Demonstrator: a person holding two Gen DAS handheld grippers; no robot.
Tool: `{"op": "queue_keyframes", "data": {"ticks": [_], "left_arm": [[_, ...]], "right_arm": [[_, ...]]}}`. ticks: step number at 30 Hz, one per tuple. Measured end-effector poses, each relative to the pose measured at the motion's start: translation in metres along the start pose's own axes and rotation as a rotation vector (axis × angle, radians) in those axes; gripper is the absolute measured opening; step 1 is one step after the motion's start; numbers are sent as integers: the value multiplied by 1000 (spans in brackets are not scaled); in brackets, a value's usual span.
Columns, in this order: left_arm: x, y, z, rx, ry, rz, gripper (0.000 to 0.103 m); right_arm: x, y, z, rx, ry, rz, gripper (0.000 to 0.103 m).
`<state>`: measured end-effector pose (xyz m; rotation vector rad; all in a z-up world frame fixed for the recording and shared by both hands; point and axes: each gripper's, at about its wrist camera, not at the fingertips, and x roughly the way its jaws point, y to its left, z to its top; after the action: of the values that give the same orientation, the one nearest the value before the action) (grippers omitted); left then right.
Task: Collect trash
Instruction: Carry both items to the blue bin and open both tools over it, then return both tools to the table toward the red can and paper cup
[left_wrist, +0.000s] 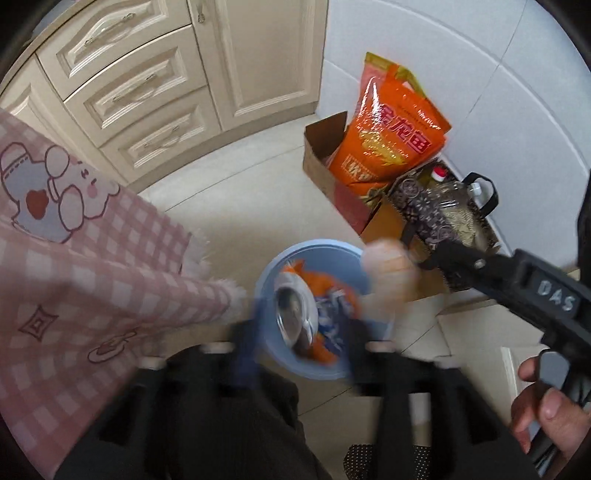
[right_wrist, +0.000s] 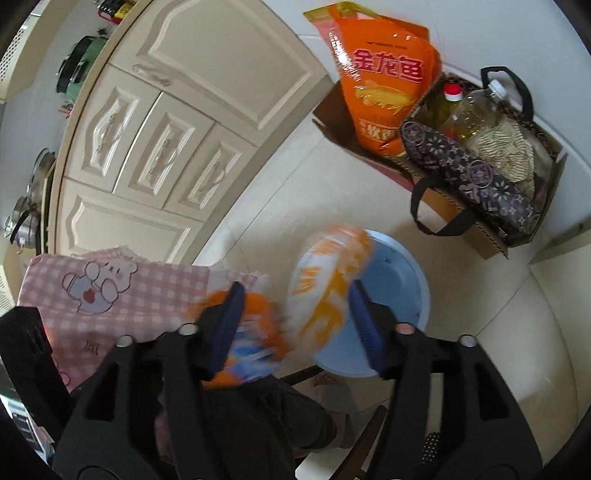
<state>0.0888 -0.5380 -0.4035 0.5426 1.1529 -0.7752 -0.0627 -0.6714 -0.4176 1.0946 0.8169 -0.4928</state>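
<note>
Kitchen floor of pale glossy tile (right_wrist: 498, 332), seen from above by two handheld grippers. Cream cabinet w/ drawers (left_wrist: 140, 88) along the upper left; white tiled wall (left_wrist: 461, 74) at upper right. Against that wall sits a cardboard box (left_wrist: 325, 147) holding an orange rice bag (right_wrist: 384, 85), & just beside it a patterned tote (right_wrist: 480, 173) w/ oil bottles (right_wrist: 476, 110). A pink checked cloth (left_wrist: 74, 258) hangs over the left side, its fringed edge near the bin.

Round blue bin (right_wrist: 406, 280) stands on open floor in the middle, clear tile between it & cabinet, box close on its far right. Inside: a blurred orange-and-blue snack wrapper (left_wrist: 325, 314).

Left gripper (left_wrist: 299, 343) above the bin, jaws apart, nothing pinched. Right gripper (right_wrist: 295, 325) jaws wide; a white-and-orange packet (right_wrist: 328, 288), motion-blurred, sits between the fingers over the bin rim, not pressed. A person's hand (left_wrist: 546, 402) grips the right tool's handle.
</note>
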Motion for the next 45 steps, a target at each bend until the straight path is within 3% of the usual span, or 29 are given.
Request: {"op": "queue_keyframes", "data": {"ticks": [1, 6, 17, 23, 26, 30, 39, 45], "left_arm": [[-4, 2, -1, -4, -16, 1, 71], [-21, 1, -3, -32, -48, -9, 78], [-108, 6, -12, -44, -220, -14, 82], [-174, 13, -17, -42, -343, -51, 83], [-203, 16, -23, -35, -407, -15, 86], [-241, 24, -32, -21, -481, -37, 86], [-313, 62, -62, -56, -631, -21, 89], [-364, 105, -93, -148, -739, 53, 91]], "right_arm": [[-3, 0, 0, 2, -6, 2, 77], [-24, 3, 1, -7, -47, -24, 96], [-87, 43, 0, -83, -155, -16, 97], [-127, 79, -3, -138, -227, 11, 97], [-148, 104, -7, -178, -266, 34, 97], [-171, 137, -14, -233, -311, 65, 97], [-210, 203, -39, -349, -372, 133, 97], [-231, 254, -68, -452, -395, 193, 97]]}}
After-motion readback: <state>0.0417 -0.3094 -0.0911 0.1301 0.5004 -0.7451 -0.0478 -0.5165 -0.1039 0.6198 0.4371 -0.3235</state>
